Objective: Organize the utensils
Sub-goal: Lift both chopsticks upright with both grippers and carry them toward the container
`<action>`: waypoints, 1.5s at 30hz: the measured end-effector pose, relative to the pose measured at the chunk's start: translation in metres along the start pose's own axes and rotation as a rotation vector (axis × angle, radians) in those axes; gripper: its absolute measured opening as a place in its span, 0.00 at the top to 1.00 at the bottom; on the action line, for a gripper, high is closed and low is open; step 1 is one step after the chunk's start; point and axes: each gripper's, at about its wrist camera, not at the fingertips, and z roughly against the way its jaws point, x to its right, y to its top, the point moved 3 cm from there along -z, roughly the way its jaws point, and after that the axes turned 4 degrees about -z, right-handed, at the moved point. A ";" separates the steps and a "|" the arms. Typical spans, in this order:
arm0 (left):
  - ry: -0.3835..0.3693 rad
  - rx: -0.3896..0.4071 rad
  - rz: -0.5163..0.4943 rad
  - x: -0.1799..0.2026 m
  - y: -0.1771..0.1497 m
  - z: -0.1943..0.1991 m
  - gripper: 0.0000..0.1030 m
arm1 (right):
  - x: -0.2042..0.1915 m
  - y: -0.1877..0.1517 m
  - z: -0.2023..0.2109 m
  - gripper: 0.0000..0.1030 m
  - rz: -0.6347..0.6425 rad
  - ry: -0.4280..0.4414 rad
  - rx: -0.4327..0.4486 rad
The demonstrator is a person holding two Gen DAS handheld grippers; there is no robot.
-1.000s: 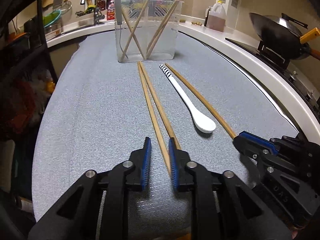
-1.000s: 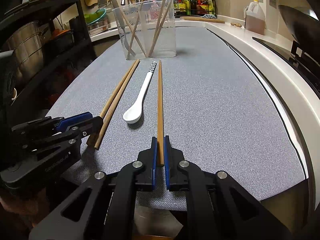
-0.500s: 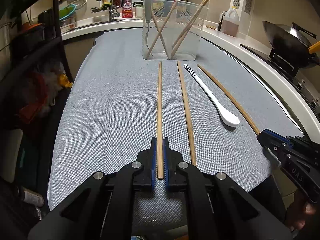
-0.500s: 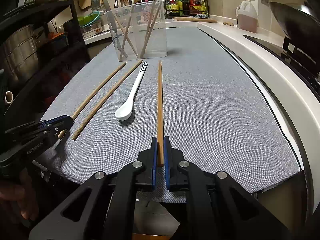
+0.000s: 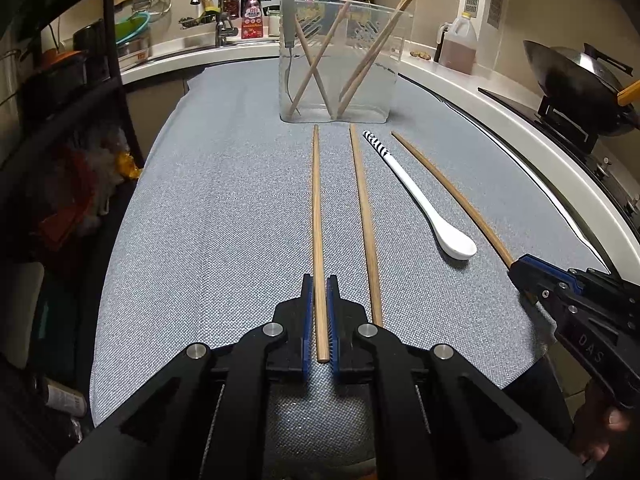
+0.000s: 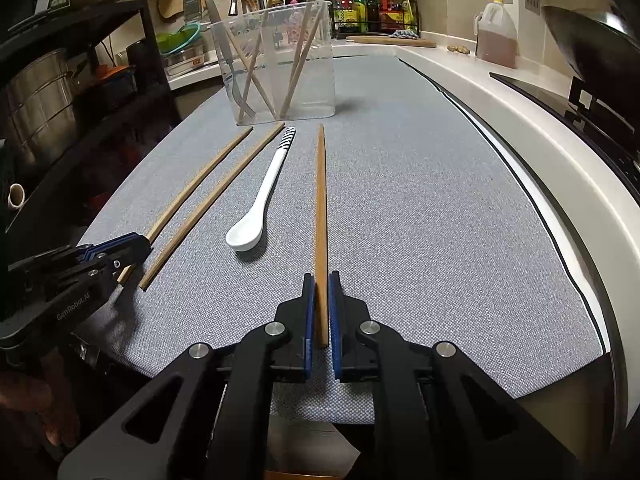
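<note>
Left claw [image 5: 319,312] and right claw [image 6: 321,308] each pinch one chopstick's near end at the mat's [image 6: 420,208] front edge.

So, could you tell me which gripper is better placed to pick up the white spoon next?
Neither is free: the left gripper and right gripper each clamp a chopstick. By position, the right one is likely better, since the spoon lies just beside its chopstick.

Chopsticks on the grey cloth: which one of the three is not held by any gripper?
The middle chopstick, just left of the white spoon. The left gripper and right gripper each clamp an outer one.
</note>
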 end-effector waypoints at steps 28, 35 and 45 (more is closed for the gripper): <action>-0.002 0.001 -0.006 0.003 0.002 -0.001 0.94 | -0.005 0.005 -0.002 0.94 0.027 -0.029 0.006; -0.009 0.031 -0.009 0.004 0.004 0.006 0.94 | -0.008 0.012 0.017 0.94 0.033 -0.041 0.037; -0.020 0.135 -0.024 0.001 0.008 0.037 0.94 | -0.014 0.020 0.052 0.94 0.058 -0.056 0.095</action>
